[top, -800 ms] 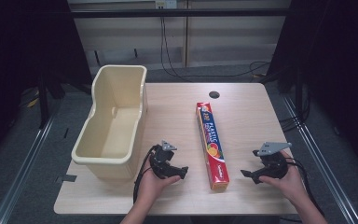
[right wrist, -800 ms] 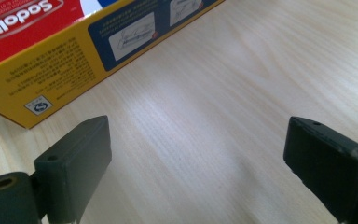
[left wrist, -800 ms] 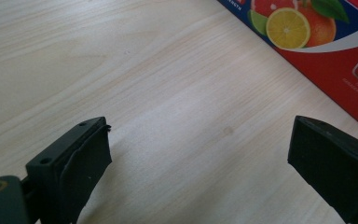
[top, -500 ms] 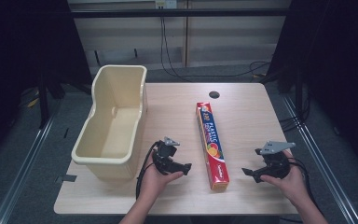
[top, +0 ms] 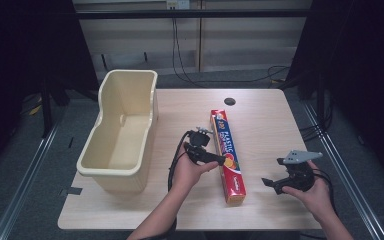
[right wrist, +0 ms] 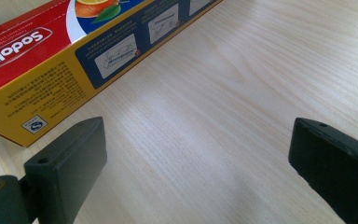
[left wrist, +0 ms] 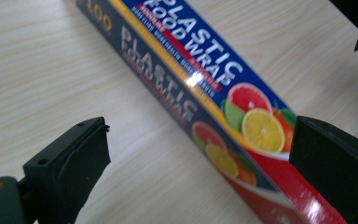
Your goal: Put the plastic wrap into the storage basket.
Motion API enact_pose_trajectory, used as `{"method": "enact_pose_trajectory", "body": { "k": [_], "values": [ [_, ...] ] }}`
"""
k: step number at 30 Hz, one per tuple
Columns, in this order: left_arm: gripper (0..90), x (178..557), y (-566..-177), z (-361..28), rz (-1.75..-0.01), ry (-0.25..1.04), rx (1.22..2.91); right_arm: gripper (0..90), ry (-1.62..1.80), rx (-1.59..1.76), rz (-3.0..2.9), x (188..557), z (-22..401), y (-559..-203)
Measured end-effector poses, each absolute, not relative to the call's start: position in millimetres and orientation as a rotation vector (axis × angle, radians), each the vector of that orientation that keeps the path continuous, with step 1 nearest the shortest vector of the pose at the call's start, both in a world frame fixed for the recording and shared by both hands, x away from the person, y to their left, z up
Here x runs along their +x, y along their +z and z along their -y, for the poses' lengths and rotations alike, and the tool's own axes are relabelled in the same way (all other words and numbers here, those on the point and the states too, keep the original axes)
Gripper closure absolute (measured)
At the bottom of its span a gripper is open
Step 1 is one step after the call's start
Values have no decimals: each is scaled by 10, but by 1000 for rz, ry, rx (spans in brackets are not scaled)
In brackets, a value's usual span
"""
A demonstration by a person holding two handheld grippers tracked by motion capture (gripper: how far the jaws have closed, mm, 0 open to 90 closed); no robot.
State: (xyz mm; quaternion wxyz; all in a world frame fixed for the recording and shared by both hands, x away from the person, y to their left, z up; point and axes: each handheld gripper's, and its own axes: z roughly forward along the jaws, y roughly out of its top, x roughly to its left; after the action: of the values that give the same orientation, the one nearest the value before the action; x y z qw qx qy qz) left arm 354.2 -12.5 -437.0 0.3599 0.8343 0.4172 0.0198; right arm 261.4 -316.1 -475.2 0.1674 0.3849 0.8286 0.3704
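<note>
Plastic-wrap box [top: 227, 154] lay lengthwise at centre of high view on the table [top: 265, 120], long axis running from upper centre down toward lower centre of frame, tub [top: 122, 132] well apart at left, empty as far as could be seen. Judged: box light, cardboard, stiff along its length but walls prob. crushable under hard squeeze; glossy print, so likely a bit slippery. Best hold est. across the narrow width nr mid-length, so it wouldn't tip; a grip at one end would prob. let the far end droop. Left gripper [top: 219, 161] sat at box's left edge, centre of high view, pointing rightward in frame; forearm came up from bottom centre, hand [top: 190, 170] under the gripper w/ wrist roughly level. In left gripper view the box [left wrist: 200, 93] ran diagonally upper left to lower right betw. the jaws, which stood wide; right jaw looked at or near the box's side, contact not resolvable, no squeeze seen. Right gripper [top: 272, 184] was lower right of high view, well apart from box, jaws wide, nothing betw. them; right gripper view showed box end [right wrist: 65, 60] at upper left, beyond the jaws. Right hand [top: 312, 192] cupped gripper from below-right, gripper aimed left toward the box's near end.
</note>
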Motion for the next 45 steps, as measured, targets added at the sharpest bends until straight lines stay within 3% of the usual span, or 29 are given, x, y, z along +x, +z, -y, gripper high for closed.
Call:
{"method": "enact_pose_trajectory", "body": {
  "k": [30, 45],
  "values": [
    [11, 3904, -4531, 640, -1188, 10, 2173, 51, 1072, 1106, -2350, 2617, 3183, -4760],
    [70, 3976, -4669, 712, -1245, 6, 2196, 55, 1083, 1103, -2341, 2612, 3183, -4736]
  ]
}}
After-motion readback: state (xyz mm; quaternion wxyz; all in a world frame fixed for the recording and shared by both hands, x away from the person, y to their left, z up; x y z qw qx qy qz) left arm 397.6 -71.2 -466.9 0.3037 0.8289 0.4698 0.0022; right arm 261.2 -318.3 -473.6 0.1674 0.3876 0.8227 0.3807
